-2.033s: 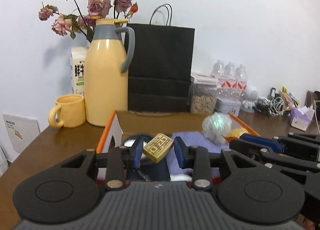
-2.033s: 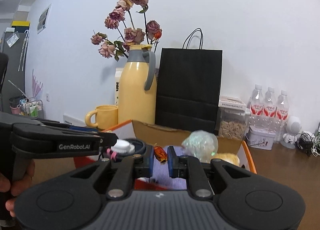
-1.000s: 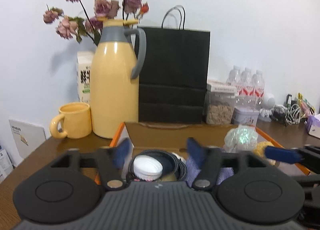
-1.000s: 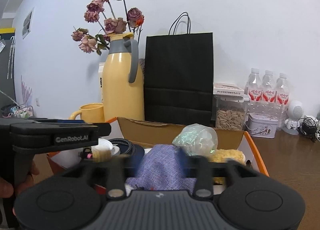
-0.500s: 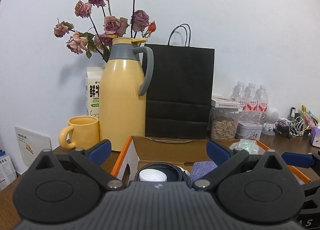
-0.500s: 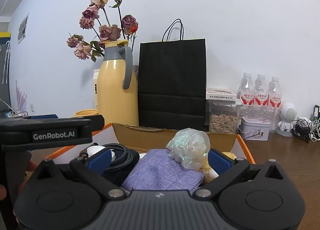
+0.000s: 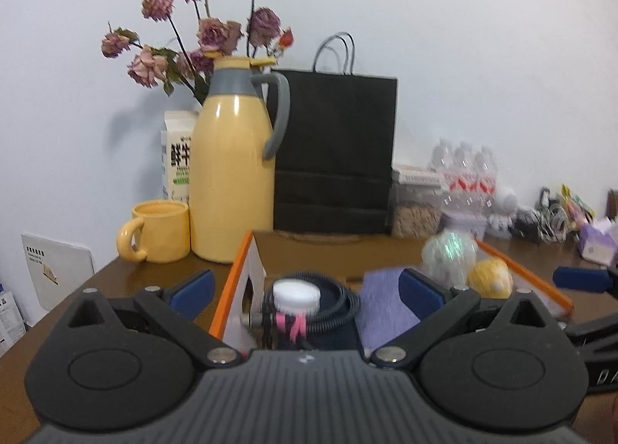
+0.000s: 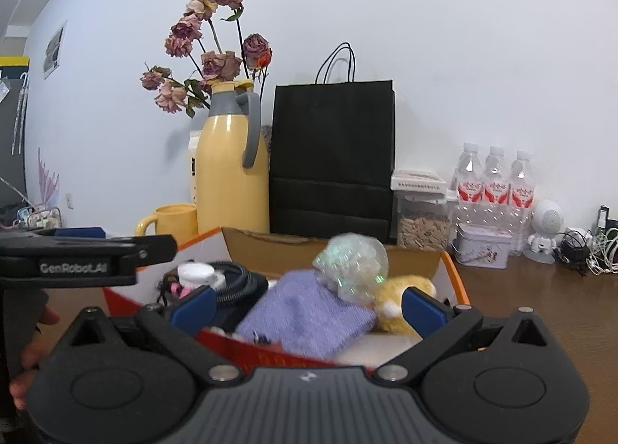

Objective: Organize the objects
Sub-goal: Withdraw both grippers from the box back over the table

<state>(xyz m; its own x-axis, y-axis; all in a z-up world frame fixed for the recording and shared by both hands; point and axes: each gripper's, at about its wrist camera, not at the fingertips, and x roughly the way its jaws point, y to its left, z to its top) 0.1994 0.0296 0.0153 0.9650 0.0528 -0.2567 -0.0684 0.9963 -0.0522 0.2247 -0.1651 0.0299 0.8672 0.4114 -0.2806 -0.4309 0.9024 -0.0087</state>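
An orange-rimmed cardboard box [image 7: 236,277] sits right in front of both grippers. It holds a white cap [image 7: 296,294] inside a black coiled cable [image 7: 340,305], a purple cloth pouch [image 7: 380,303], an iridescent wrapped ball [image 7: 448,254] and a yellow plush [image 7: 490,278]. My left gripper [image 7: 307,287] is open over the box's left part, with nothing between its jaws. My right gripper [image 8: 308,305] is open at the near wall of the box [image 8: 455,281], above the pouch [image 8: 309,312] and beside the ball [image 8: 351,266], and it holds nothing.
Behind the box stand a yellow jug [image 7: 231,181] with dried roses, a yellow mug [image 7: 162,231], a milk carton [image 7: 177,162] and a black paper bag [image 7: 336,150]. A seed jar [image 8: 421,220], a tin, water bottles [image 8: 496,189] and cables line the back right. A hand [image 8: 33,332] shows at the left.
Both grippers opened wide. The small yellow block left the left jaws and the small red-orange item left the right jaws. Both grippers drew back slightly from the box.
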